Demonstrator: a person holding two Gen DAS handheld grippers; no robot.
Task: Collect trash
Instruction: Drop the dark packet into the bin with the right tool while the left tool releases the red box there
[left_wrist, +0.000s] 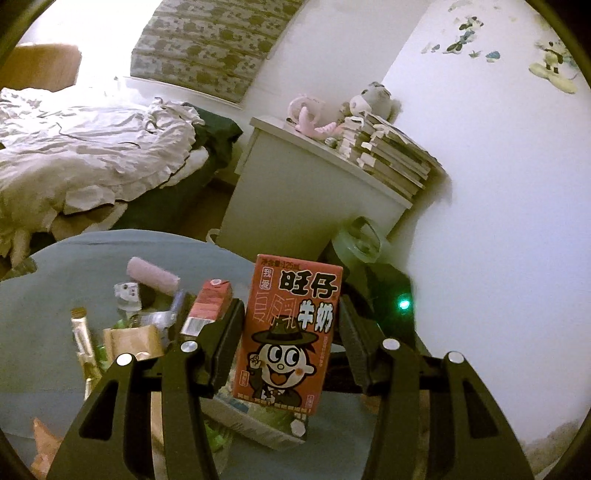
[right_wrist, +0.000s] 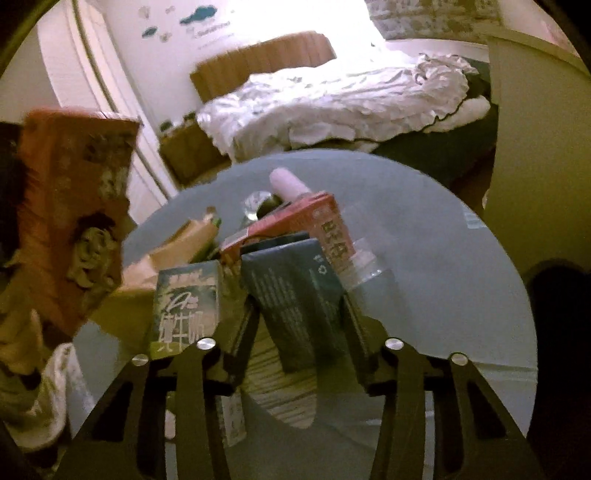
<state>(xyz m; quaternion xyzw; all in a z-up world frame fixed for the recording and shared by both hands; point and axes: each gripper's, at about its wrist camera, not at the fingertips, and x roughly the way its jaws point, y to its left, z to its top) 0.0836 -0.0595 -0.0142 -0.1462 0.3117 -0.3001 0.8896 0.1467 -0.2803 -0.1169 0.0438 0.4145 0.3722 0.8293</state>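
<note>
Left gripper (left_wrist: 291, 325): a small red milk carton with a cartoon boy's face (left_wrist: 290, 332) is held upright between the two black fingers; the pads are pressed on both of its narrow sides, and it is lifted above the table.
Right gripper (right_wrist: 299, 314): a dark blue-grey carton with small white print (right_wrist: 295, 295) is seen between the black fingers. It is tilted, and both pads seem to lie against its sides, so it is taken as gripped; the view is blurred by motion.
Table: a round pale blue glass table (right_wrist: 443, 258) is seen under both grippers, and the remaining trash is gathered near its middle.
Remaining trash: a second red carton lying on its side (right_wrist: 295, 218), a green and white milk carton standing upright (right_wrist: 184, 306), a brown paper package (left_wrist: 133, 338), a thin golden sachet (left_wrist: 83, 332) and a pink roll-shaped thing (left_wrist: 153, 275) are placed close together, some touching.
Held red carton in the right view: it is seen large and blurred at the left edge, well apart from the pile.
Room behind: a bed with crumpled white bedding (left_wrist: 92, 147) is seen beyond the table, and a white cabinet (left_wrist: 295, 195) with a stack of books (left_wrist: 391, 155) is placed against the wall.
</note>
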